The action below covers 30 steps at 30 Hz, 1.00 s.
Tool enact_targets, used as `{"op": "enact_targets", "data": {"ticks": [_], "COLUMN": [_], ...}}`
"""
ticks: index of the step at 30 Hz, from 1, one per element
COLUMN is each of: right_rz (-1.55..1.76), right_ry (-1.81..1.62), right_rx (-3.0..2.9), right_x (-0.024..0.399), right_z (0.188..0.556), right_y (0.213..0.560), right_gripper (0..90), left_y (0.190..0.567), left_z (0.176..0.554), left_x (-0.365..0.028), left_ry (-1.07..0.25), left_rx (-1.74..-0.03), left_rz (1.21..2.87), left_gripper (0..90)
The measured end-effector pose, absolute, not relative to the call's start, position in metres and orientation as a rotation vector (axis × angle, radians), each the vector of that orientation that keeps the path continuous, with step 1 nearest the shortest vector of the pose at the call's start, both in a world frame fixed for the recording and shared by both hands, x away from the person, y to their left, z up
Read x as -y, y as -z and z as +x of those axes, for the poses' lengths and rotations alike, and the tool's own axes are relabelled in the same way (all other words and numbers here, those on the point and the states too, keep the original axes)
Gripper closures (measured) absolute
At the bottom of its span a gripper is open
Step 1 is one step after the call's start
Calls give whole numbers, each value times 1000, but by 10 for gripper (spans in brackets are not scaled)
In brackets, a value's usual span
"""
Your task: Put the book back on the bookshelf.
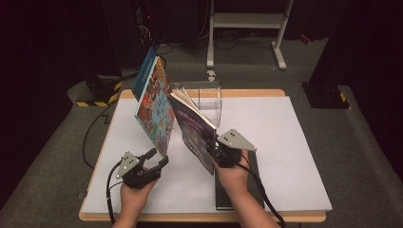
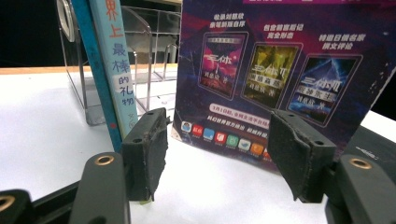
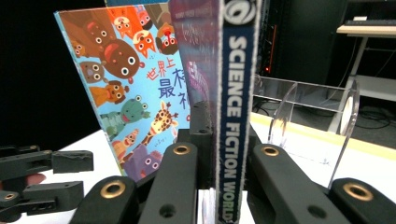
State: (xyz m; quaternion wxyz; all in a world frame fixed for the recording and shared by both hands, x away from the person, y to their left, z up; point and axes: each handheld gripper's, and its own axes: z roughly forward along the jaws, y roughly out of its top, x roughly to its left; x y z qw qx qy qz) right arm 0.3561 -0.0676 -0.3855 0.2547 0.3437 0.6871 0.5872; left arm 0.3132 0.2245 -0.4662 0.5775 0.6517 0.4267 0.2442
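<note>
My left gripper sits low in my left hand, jaws standing apart with nothing pressed between the pads. My right gripper, held in my right hand, points forward and up, its jaws clamped tight on a thin edge running straight up between them.

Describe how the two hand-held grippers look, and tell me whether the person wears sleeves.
The left gripper and the right gripper are both black, each with a grey three-cornered plate on top and a black cable trailing toward the table edge. In the left gripper view, the two flat black pads look worn at the edges, on arms with brass-coloured rivets. The forearms are bare: no sleeves show.
</note>
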Motion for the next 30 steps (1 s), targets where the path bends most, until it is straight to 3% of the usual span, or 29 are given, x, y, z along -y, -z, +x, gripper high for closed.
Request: {"op": "enact_targets", "data": {"ticks": [5, 8, 13, 21, 30], "right_rz": [941, 967, 975, 1048, 1086], "right_ry": [-1604, -1627, -1655, -1708, -1722], "right_rx": [-1861, -1887, -1923, -1947, -1985], "right_x": [70, 74, 87, 98, 101], "right_z": [353, 352, 341, 339, 343], "right_y": [389, 392, 400, 416, 425], "right_gripper": [823, 725, 670, 751, 741], "left_y": [466, 464, 456, 413, 384], "left_z": [313, 312, 311, 311, 327], "left_x": [-221, -218, -206, -175, -136], "left_ry": [-575, -563, -545, -471, -432], "left_rx": [-985, -974, -928, -805, -738], "left_rz": [1540, 1552, 1572, 1526, 1519], "left_gripper": [410, 397, 373, 294, 249]}}
